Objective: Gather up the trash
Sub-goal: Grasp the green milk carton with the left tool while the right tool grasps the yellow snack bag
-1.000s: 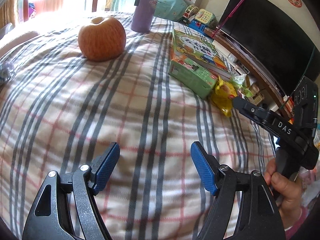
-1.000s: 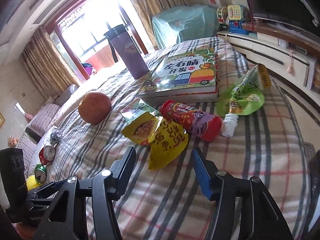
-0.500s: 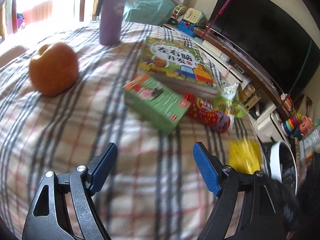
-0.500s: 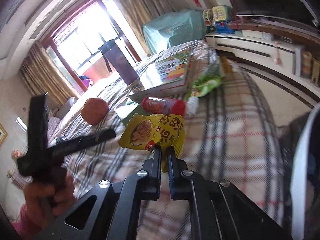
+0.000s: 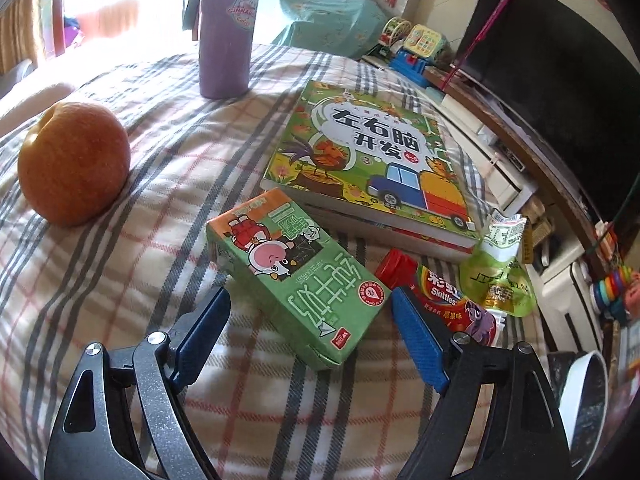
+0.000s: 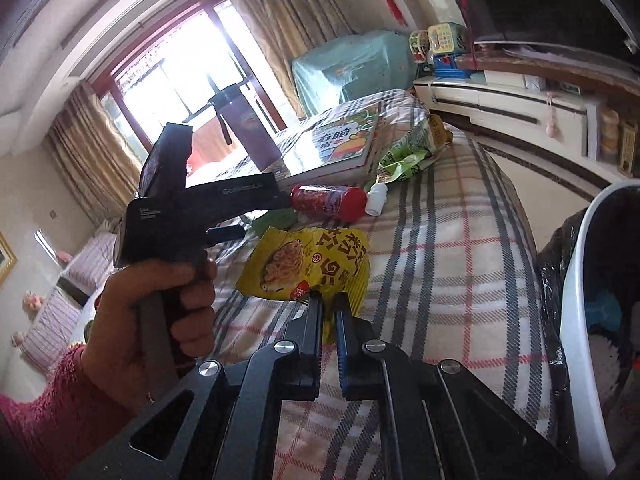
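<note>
My right gripper (image 6: 328,300) is shut on the lower edge of a yellow snack wrapper (image 6: 308,264), which hangs above the checked bedspread (image 6: 452,248). My left gripper (image 5: 310,308) hovers low over the bed with its jaws opening. The near end of a green drink carton (image 5: 296,280) lies between its blue pads (image 5: 416,340), which do not touch it. A red Skittles tube (image 5: 444,300) and a crumpled green pouch (image 5: 500,276) lie just right of the carton.
A white bin with a black liner (image 6: 580,280) stands at the bed's right edge. A picture book (image 5: 372,152), an apple (image 5: 72,164) and a purple bottle (image 5: 226,28) rest farther back. A hand (image 6: 160,300) holds the left gripper.
My right gripper shut on the yellow wrapper and lifted it off the bed, drawing back toward the bin. My left gripper slid right, from bare blanket to the green carton.
</note>
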The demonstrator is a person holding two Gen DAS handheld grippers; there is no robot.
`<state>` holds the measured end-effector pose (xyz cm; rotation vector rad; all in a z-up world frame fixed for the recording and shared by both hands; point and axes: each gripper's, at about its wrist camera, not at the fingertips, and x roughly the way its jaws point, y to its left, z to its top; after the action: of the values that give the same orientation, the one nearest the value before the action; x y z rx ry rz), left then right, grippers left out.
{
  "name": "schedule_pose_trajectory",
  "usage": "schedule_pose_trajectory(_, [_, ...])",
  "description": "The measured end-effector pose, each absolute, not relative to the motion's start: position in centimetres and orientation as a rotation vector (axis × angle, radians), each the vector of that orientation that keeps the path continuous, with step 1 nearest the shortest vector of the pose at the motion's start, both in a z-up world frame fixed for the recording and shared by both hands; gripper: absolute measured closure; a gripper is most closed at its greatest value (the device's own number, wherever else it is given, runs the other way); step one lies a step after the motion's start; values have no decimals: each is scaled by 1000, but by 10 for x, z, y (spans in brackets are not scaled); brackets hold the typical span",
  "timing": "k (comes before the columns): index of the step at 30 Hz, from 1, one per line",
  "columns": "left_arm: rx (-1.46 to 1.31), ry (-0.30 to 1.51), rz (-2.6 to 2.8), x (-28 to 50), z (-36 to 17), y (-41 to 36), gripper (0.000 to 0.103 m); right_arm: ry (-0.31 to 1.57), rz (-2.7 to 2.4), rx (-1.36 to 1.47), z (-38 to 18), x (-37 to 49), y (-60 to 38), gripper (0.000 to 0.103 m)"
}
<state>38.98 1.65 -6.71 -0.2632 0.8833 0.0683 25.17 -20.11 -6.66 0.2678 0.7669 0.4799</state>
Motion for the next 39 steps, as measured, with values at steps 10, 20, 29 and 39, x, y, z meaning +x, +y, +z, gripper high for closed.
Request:
schedule_pose_trajectory(10, [-241,897,-127,341,-69,36,88,759,446,270,-67,253,-204,97])
schedule_pose_trajectory(20, [-218,927,-285,251,-59,53,94,757,445,304,-69,253,-210,97])
schedule_pose_trajectory(29, [-241,919,-104,233,-53,55,17,745,457,318,-68,251,-213,97])
schedule_pose_trajectory(39, [-156,895,60,284,-50,11,16,719,463,339,-65,241,-218,97])
